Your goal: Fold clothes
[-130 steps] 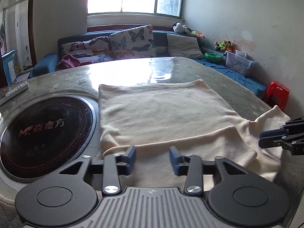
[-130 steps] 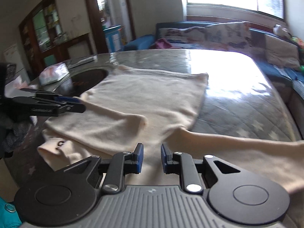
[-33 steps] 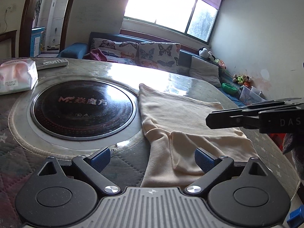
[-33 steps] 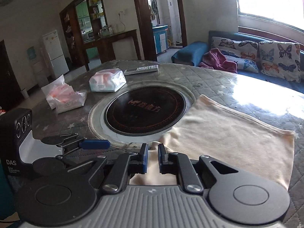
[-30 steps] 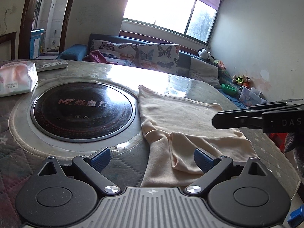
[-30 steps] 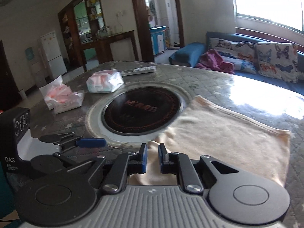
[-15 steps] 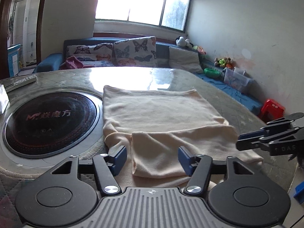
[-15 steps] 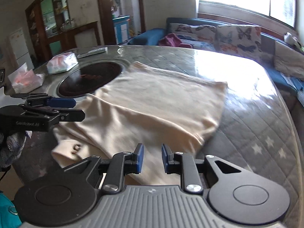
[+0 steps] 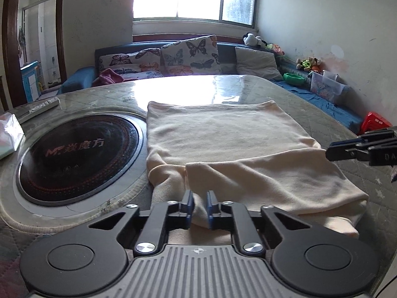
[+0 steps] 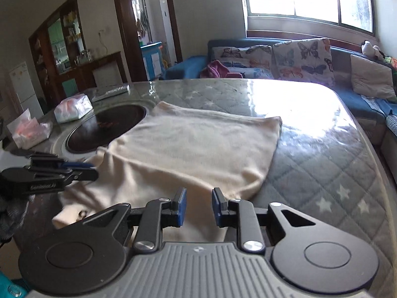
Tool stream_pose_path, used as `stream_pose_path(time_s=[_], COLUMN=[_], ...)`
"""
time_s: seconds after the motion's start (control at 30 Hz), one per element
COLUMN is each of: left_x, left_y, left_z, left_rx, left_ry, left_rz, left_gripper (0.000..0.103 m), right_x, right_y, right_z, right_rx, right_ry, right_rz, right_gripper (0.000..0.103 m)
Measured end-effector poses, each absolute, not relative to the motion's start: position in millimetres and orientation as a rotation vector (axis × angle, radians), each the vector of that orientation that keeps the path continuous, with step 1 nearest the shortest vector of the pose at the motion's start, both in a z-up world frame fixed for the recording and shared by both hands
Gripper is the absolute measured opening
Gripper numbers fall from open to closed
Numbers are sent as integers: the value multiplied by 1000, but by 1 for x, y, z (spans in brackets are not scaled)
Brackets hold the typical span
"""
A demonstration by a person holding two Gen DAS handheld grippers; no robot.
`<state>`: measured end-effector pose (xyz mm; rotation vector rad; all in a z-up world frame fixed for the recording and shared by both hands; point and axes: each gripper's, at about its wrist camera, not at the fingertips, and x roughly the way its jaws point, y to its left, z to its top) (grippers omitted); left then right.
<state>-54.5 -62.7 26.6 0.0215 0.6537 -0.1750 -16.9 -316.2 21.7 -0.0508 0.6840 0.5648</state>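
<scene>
A cream garment (image 9: 223, 136) lies flat on the quilted table, both sleeves folded across its near part. My left gripper (image 9: 199, 204) is at the garment's near-left edge, shut on a pinch of cream cloth between its blue pads. The right wrist view shows the same garment (image 10: 193, 144), with my left gripper (image 10: 94, 171) low at its left side. My right gripper (image 10: 198, 207) stands open over the near-right corner, cloth below the gap and nothing pinched. From the left wrist view my right gripper (image 9: 330, 151) hovers at the garment's right edge.
A round black cooktop (image 9: 74, 154) is set into the table left of the garment. Two tissue packs (image 10: 73, 108) (image 10: 29, 129) and a remote (image 9: 42, 106) lie beyond it. A sofa with butterfly cushions (image 9: 188, 54) runs behind, and a red stool (image 9: 374, 121) stands at the right.
My left gripper's jaws have closed from wide apart onto the garment's near edge. My right gripper's jaws have opened a little and it has drawn back toward the near-right corner.
</scene>
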Motion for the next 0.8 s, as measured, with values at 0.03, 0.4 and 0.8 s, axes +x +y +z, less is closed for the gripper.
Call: stream_pose_path(time_s=[0.03, 0.4, 0.8], left_x=[-55, -61, -21], left_y=[-63, -57, -93], left_z=[27, 40, 32], left_rx=[30, 53, 66], left_ry=[650, 642, 650], left_rz=[-172, -168, -283], left_gripper=[6, 5, 7], right_x=[-14, -8, 2], right_y=[-315, -311, -274], right_z=[20, 7, 8], right_rx=[-51, -96, -172], right_ry=[683, 673, 655], right_rz=[565, 542, 597], right_gripper=[22, 22, 22])
